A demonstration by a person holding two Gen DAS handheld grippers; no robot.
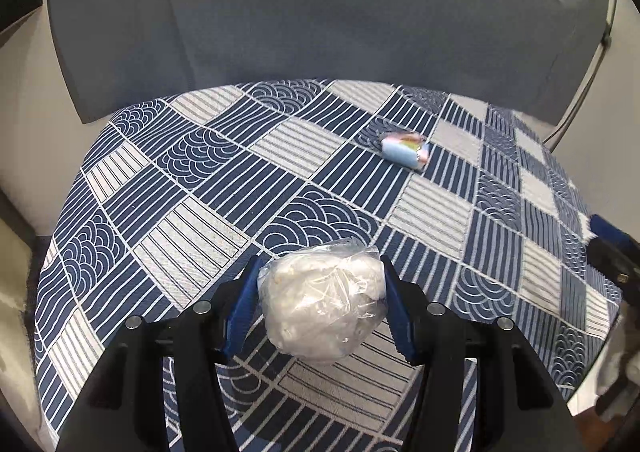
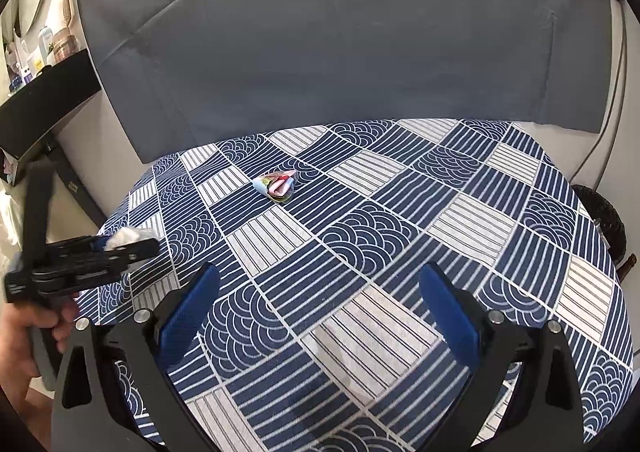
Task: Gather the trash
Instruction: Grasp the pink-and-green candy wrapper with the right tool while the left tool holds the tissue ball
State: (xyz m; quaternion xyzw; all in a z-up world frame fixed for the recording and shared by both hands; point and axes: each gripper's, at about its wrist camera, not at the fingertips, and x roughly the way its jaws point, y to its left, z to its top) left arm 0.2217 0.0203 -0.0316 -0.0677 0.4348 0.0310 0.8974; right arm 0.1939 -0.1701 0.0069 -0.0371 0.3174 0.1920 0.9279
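A crumpled white wad wrapped in clear plastic (image 1: 324,308) sits between the blue pads of my left gripper (image 1: 320,272), which is shut on it just above the patterned tablecloth (image 1: 200,188). In the right wrist view the same left gripper (image 2: 120,246) shows at the left edge with the white wad (image 2: 130,237) in its tips, held by a person's hand (image 2: 24,336). A small crumpled colourful wrapper (image 1: 405,150) (image 2: 276,185) lies on the cloth further back. My right gripper (image 2: 320,292) stands open over the cloth with nothing between its fingers.
A grey chair back (image 1: 320,12) (image 2: 320,40) rises behind the table. A black shelf (image 2: 48,92) with bottles stands at the left. A dark wicker basket (image 2: 604,220) sits past the table's right edge. A cable (image 1: 592,64) hangs at the right.
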